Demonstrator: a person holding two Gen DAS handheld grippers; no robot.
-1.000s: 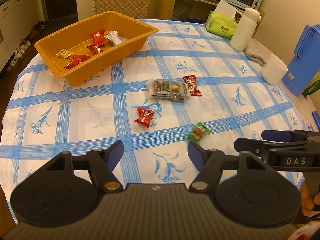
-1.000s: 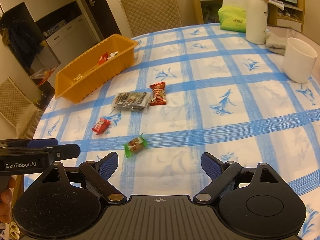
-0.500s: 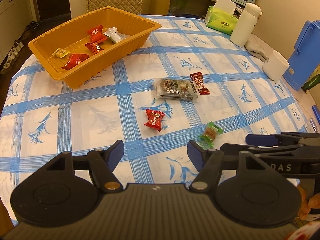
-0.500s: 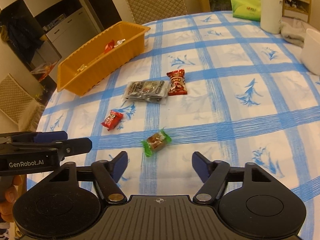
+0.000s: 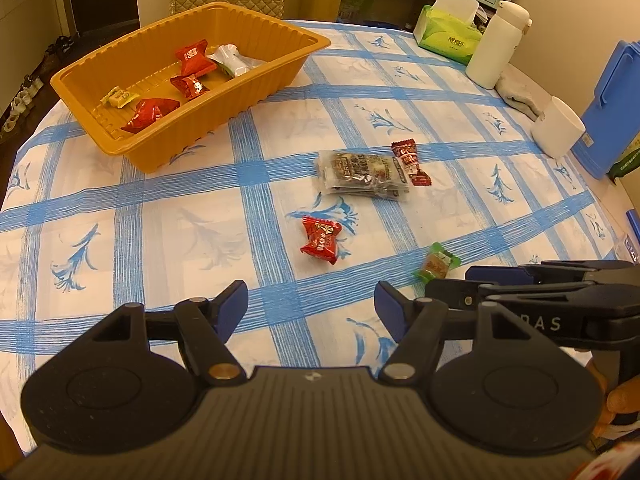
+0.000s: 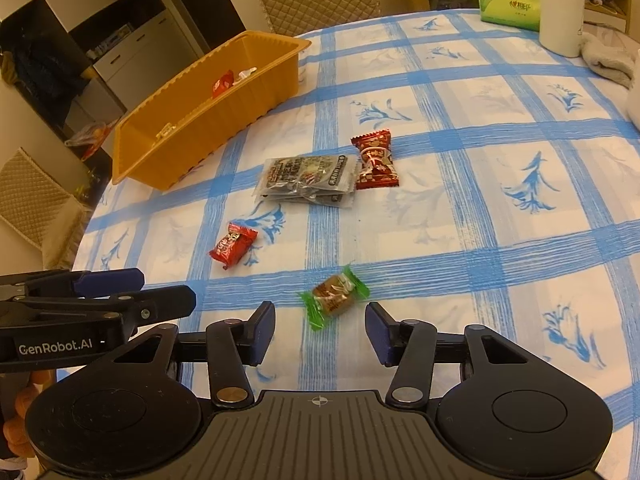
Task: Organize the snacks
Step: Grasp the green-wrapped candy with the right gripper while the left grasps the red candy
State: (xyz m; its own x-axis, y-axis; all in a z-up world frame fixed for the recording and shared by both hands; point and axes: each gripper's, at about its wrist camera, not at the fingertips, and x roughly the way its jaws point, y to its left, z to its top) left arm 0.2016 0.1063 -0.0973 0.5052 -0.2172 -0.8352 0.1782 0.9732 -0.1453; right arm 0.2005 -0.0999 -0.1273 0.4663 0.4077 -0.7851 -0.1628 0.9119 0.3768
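my right gripper [image 6: 320, 330] has just been closing but grips nothing; the green candy [image 6: 334, 294] just ahead needs centering first.

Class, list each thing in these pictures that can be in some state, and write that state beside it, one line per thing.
Orange tray: upright, holding five snacks.
Green sweet: wrapped, lying on the table, ahead of the right gripper's pads.
Right gripper: jaws just been closing, not yet touching anything.
Left gripper: open, empty.
Red sweet: wrapped, on the table.
Flat packets: sealed, stacked.
White bottle: upright, lid shut.
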